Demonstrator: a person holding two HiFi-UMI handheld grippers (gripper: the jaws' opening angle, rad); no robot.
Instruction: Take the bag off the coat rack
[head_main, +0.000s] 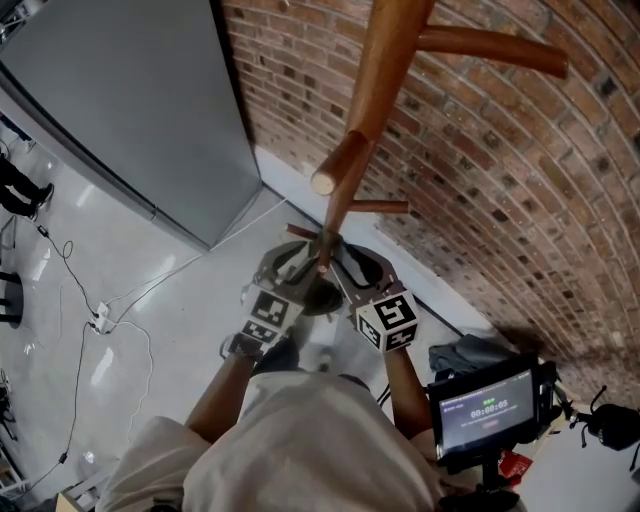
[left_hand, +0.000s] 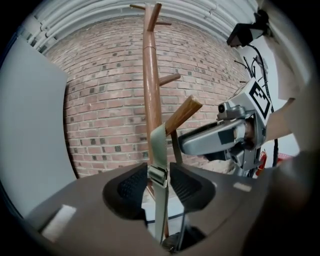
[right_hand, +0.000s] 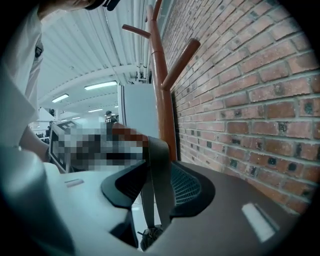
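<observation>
Coat rack (head_main: 385, 70): a wooden pole with angled pegs, standing at the far side of the scene, close to the brick wall (head_main: 480, 170), with a grey panel (head_main: 130, 110) to its left. Bag (right_hand: 149, 236): on the rack, hung by its strap (left_hand: 159, 145) over a low peg (left_hand: 184, 114). Only a small dark part of the bag shows, low down beneath the jaws in both gripper views. The strap comes down from the peg in two runs. Left gripper (left_hand: 160, 182): jaws released. The olive run of the strap, with its metal buckle (left_hand: 157, 175), passes between the two ribbed pads, and a narrow gap shows beside the buckle, so the pads do not press on it. Right gripper (right_hand: 157, 182): jaws released. The darker run of the strap hangs between its pads and is not clamped. In the head view both grippers sit side by side at the low peg, marker cubes toward the person, left gripper to the left of the pole and right gripper to the right. A screen (head_main: 485, 408) on a stand is at near right. Cables (head_main: 90, 320) lie on the pale floor (head_main: 180, 300) at left.
</observation>
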